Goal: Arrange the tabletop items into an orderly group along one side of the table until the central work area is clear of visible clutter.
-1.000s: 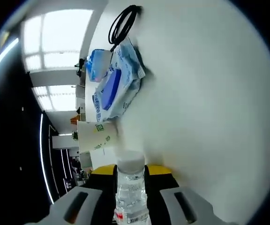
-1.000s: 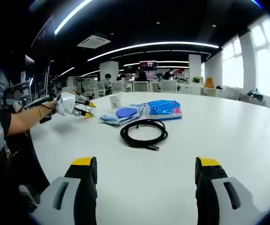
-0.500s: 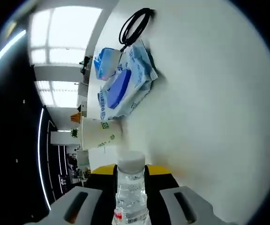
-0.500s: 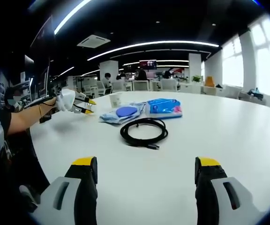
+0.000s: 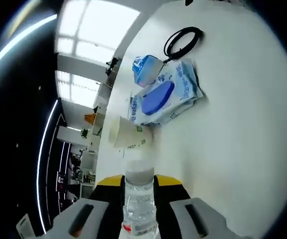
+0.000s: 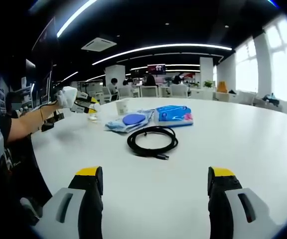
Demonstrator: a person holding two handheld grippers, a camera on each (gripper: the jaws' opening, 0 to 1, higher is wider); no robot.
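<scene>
Your left gripper (image 5: 139, 209) is clamped on the clear water bottle (image 5: 139, 199), white cap forward between the yellow-tipped jaws. Over the last second that view has rolled and swung: the paper cup (image 5: 128, 135), which sat just off the cap at 11 o'clock, now stands right beyond it at 12, with the blue wipes pack (image 5: 164, 97) further out at 1 o'clock, then the blue pouch (image 5: 146, 68) and the black cable coil (image 5: 183, 42). I read that as you bringing the bottle in beside the cup, to join the row along that side.

Your right gripper (image 6: 153, 199) hangs with its jaws spread wide, holding nothing, above bare white table (image 6: 243, 144). From there you get what the left gripper view cannot give: the left gripper (image 6: 86, 106) itself at 10 o'clock, lower and closer to the cup (image 6: 122, 106) than a second ago, the bottle apparently near the tabletop. It also shows the cable (image 6: 152, 141) lying apart, toward the middle of the table and nearer you than the wipes (image 6: 130, 120) and pouch (image 6: 174, 114); that likely still needs moving.
</scene>
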